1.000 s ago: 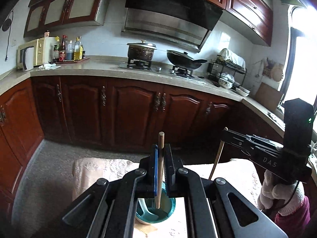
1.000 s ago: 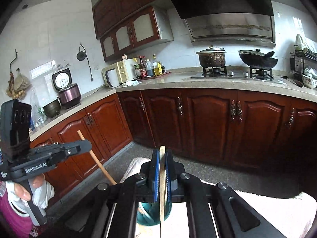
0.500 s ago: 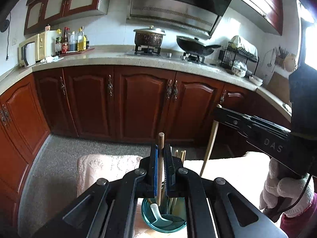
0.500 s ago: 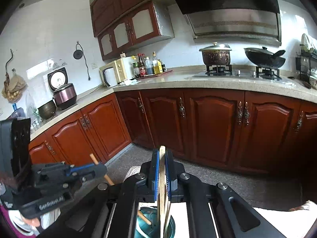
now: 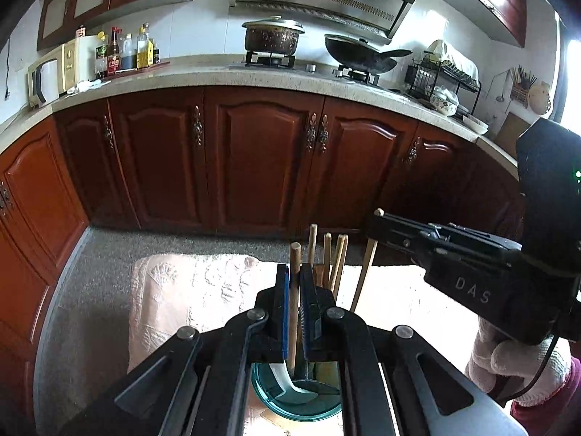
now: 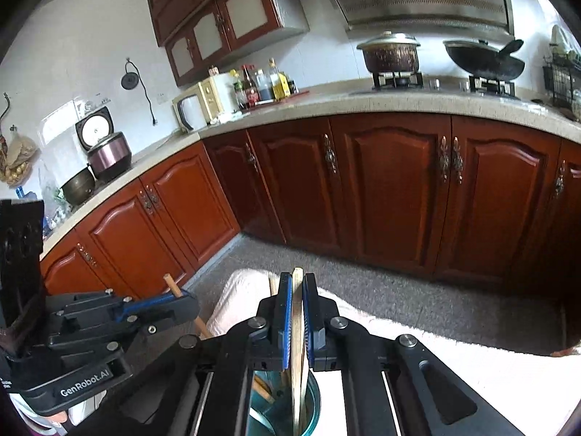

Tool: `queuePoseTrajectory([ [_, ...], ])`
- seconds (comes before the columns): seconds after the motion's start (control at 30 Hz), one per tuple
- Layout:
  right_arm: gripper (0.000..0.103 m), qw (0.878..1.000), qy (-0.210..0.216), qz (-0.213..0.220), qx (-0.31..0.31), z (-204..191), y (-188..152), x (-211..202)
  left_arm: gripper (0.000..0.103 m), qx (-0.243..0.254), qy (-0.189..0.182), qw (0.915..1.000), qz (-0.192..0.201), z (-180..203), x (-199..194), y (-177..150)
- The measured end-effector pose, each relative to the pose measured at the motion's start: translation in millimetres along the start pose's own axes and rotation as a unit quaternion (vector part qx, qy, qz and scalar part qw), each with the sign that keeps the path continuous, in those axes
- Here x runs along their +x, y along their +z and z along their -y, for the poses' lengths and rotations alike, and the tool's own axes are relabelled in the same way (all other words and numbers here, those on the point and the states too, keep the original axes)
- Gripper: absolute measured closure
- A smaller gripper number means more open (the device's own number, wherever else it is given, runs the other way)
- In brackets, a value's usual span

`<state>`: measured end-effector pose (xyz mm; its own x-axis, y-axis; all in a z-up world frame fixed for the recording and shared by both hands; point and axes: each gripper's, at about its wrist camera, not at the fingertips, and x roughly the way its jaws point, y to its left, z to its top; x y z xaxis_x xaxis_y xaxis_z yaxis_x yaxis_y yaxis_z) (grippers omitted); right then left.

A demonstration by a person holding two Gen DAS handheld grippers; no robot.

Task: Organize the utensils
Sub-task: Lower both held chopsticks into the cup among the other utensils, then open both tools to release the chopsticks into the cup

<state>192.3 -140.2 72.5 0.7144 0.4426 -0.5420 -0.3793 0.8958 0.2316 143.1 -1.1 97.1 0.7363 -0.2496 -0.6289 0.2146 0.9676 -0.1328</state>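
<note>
Dark red kitchen cabinets [image 5: 261,160] ran beneath a speckled stone counter [image 6: 399,103], with a lidded pot [image 5: 272,36] and a black wok [image 5: 359,58] on the stove. Nearer me, a pale embroidered cloth [image 5: 189,290] covered the work surface.

My left gripper [image 5: 295,290] was closed on a round wooden stick [image 5: 293,290], held upright between its blue pads. The lower end of this stick reached into a teal cup [image 5: 290,403] directly below the jaws. A white spoon [image 5: 287,385] lay inside the cup, and several wooden chopsticks [image 5: 334,261] stood in it just behind the jaws.

My right gripper [image 6: 297,312] was clamped on a flat, pale wooden utensil [image 6: 297,327], also upright. Its lower part extended down into the same teal cup, seen under this gripper in the right wrist view.

Each gripper appeared in the other's view, close beside the cup. My gloved right hand [image 5: 508,367] held the right device from below.
</note>
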Motion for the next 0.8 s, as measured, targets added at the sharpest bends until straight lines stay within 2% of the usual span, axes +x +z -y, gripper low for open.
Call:
queuePoseTrajectory([
  [0.4, 0.096, 0.999, 0.0, -0.037, 0.017, 13, -20, 26, 0.098, 0.002, 0.015, 0.9998, -0.009, 5, 13, -13],
  [0.53, 0.092, 0.999, -0.006, -0.042, 0.025, 16, -20, 30, 0.098, 0.004, 0.024, 0.9997, -0.008, 5, 14, -13],
  [0.6, 0.085, 0.999, -0.008, -0.042, 0.02, 15, -21, 30, 0.098, 0.005, 0.027, 0.9996, -0.008, 5, 15, -12],
  [0.8, 0.079, 0.998, -0.015, -0.049, 0.019, 16, -26, 31, 0.097, 0.002, 0.035, 0.9993, -0.011, 4, 16, -12],
])
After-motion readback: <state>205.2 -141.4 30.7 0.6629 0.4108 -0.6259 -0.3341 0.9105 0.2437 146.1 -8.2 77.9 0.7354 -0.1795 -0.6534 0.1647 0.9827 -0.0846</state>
